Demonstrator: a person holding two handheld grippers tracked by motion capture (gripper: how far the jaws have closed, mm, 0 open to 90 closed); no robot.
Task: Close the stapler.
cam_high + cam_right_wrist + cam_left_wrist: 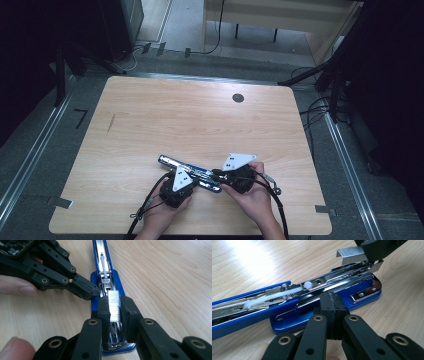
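A blue stapler (169,161) lies opened out flat near the table's front edge, its metal magazine (342,277) facing up. My right gripper (115,305) is shut on a strip of staples (114,302) and holds it just above the magazine's front end. The same strip of staples (350,253) hangs over the stapler's tip in the left gripper view. My left gripper (333,305) is shut with its pads together, its tip resting against the side of the stapler (292,316). In the high view the left gripper (194,180) and right gripper (217,174) meet over the stapler's right end.
The wooden table (200,115) has a round dark grommet hole (238,98) at the back right. Cables trail from both grippers over the front edge. Dark stands and cables surround the table on the floor.
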